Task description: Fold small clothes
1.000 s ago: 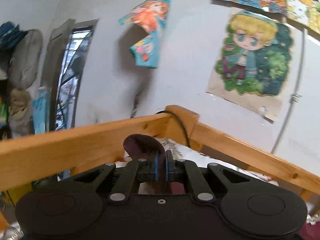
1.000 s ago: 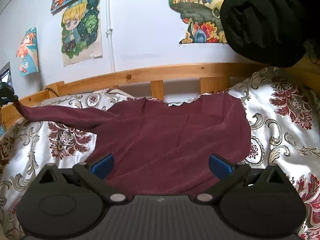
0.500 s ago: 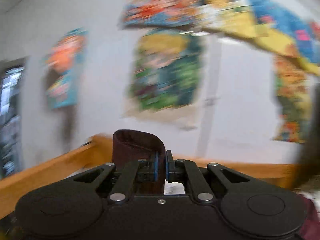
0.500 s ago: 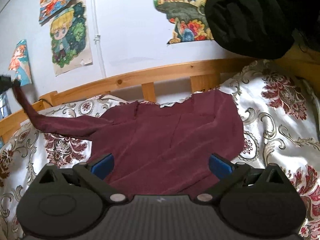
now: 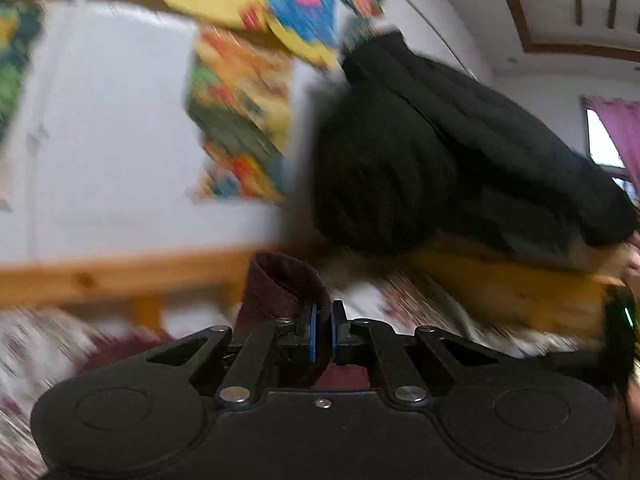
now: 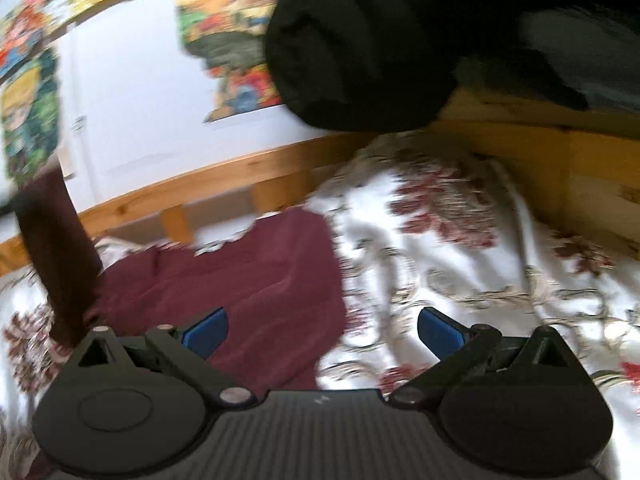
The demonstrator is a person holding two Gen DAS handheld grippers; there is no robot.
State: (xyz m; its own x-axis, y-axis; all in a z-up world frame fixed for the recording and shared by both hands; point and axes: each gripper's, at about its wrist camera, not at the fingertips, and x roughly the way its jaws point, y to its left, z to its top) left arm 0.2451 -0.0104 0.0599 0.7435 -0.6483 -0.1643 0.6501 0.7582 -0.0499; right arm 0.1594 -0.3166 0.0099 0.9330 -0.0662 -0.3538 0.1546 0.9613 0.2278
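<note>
Left hand-held gripper [image 5: 323,330]: jaws pinched together on the cuff of a maroon sleeve [image 5: 280,292], fabric looped up over the left finger. Right hand-held gripper [image 6: 320,332]: jaws spread wide, nothing between the blue pads [image 6: 206,330], poised just above the bed. Maroon garment [image 6: 256,276]: body lying flat on the floral bedspread [image 6: 460,240], toward the far rail side of the bed, near the wooden bed rail [image 6: 224,176]; gripped sleeve lifted off the bed and hanging steeply at the garment's left edge, seen from the right wrist. Black bundle [image 6: 360,48] resting on the bed's far right corner. Posters [image 5: 244,120] on the wall behind. Both views motion-blurred.
</note>
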